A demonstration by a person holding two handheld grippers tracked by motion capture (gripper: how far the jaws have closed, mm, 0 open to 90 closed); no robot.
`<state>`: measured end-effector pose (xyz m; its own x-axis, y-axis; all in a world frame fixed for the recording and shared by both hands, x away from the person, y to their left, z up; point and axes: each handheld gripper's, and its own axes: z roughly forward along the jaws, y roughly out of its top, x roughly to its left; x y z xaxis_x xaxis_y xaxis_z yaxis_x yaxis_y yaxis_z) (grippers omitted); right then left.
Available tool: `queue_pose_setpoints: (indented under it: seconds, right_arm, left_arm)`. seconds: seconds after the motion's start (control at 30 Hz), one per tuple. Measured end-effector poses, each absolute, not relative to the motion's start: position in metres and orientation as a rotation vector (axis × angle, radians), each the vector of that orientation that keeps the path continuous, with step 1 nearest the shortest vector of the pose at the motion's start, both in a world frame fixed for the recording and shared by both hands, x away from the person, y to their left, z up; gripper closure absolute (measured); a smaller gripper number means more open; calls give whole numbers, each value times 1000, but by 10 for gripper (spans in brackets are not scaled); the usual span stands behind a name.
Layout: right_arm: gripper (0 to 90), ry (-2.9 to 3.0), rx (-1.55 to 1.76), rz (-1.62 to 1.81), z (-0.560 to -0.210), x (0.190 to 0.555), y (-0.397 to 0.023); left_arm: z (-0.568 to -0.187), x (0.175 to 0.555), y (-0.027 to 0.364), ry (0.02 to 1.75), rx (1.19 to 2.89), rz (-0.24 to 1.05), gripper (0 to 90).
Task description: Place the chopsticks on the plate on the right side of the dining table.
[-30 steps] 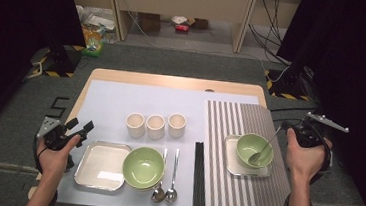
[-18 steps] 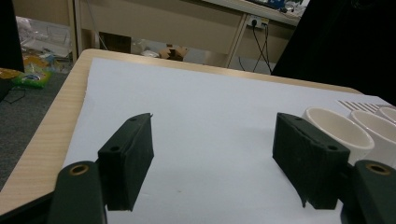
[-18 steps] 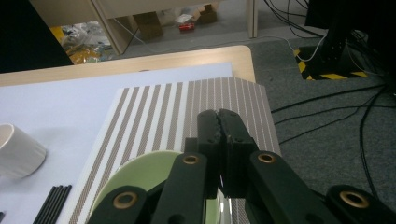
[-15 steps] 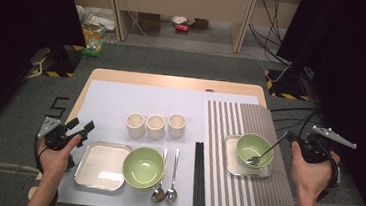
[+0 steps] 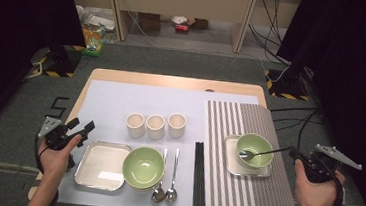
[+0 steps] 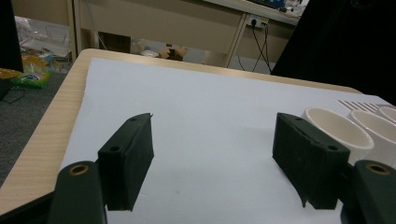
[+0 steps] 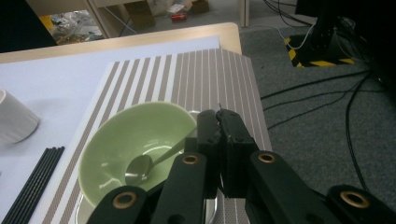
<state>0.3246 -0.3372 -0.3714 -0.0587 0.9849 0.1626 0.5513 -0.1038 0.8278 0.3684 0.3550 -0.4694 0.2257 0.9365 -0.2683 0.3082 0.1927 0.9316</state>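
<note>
Black matte jaws of the right gripper (image 7: 219, 135) stand pressed together, pinching the thin handle of a polished metal spoon (image 7: 140, 167); the spoon's oval head rests on the bottom of a glossy pale-green ceramic bowl (image 7: 126, 140), with the handle slanting up over the bowl's rim to the jaws. In the high view the right hand (image 5: 313, 192) sits just off the table's right edge, holding that gripper level and pointed toward the bowl. The bowl stands on a small square metal tray (image 5: 260, 171), which lies on a brown-and-white striped placemat (image 5: 229, 127).

At the near left, the left gripper (image 6: 215, 154) hovers low over a smooth pale-blue table cover (image 6: 201, 102), its blocky black jaws wide apart with nothing between them; the left hand (image 5: 56, 149) holds it beside the table's left edge.

Along the near edge lie a larger square metal tray (image 5: 100, 166), a second green bowl (image 5: 142, 167), two shiny metal spoons (image 5: 164, 194) side by side, and black chopsticks (image 5: 198, 177). Beyond them three cream round cups (image 5: 155, 125) stand in a row. A light wooden tabletop (image 5: 173, 82) shows past the cover's far edge.
</note>
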Motion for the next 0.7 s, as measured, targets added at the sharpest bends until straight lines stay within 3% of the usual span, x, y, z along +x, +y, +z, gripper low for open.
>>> queue_pose_setpoints:
  seconds: [0.7]
  right_arm:
    - [842, 1673, 1706, 1013, -381, 297, -344]
  left_arm:
    - [-470, 369, 355, 1309, 1345, 686, 281]
